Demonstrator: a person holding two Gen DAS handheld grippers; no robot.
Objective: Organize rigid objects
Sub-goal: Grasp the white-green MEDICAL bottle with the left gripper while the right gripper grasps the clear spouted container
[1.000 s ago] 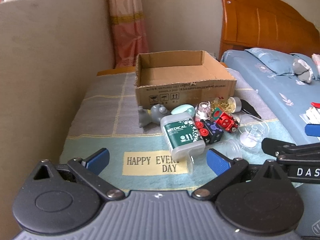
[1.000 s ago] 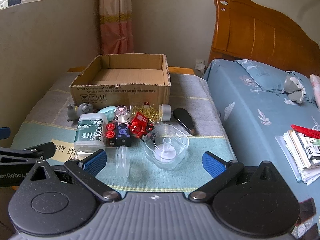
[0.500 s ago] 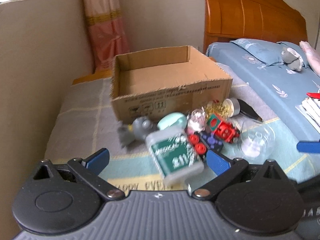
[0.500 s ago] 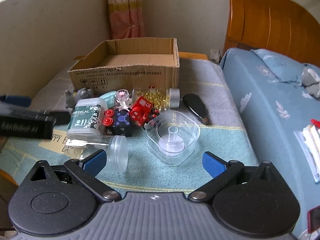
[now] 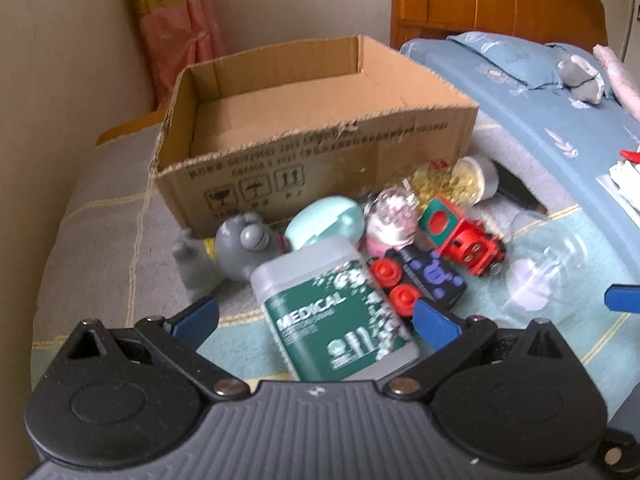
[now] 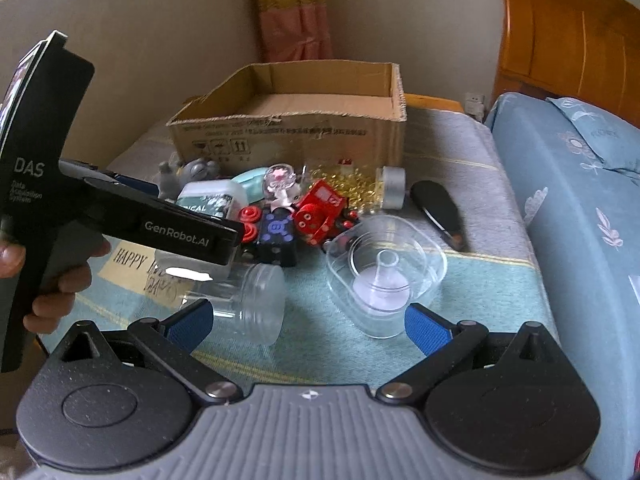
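Green MEDICAL box (image 5: pixel 336 312) lying flat, lengthwise between open left tongs (image 5: pixel 316 316)

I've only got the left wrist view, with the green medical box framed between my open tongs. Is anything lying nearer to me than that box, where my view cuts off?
Observer: Yes. A clear jar lies on its side on the cloth, just on the near side of the medical box.
Operator: And the blurry clear thing on my right?
Observer: That is a clear square dish, upright, with a small funnel-like post in its middle.
Operator: Where are the right tongs?
Observer: The right tongs are open and empty, just short of the jar and the dish.
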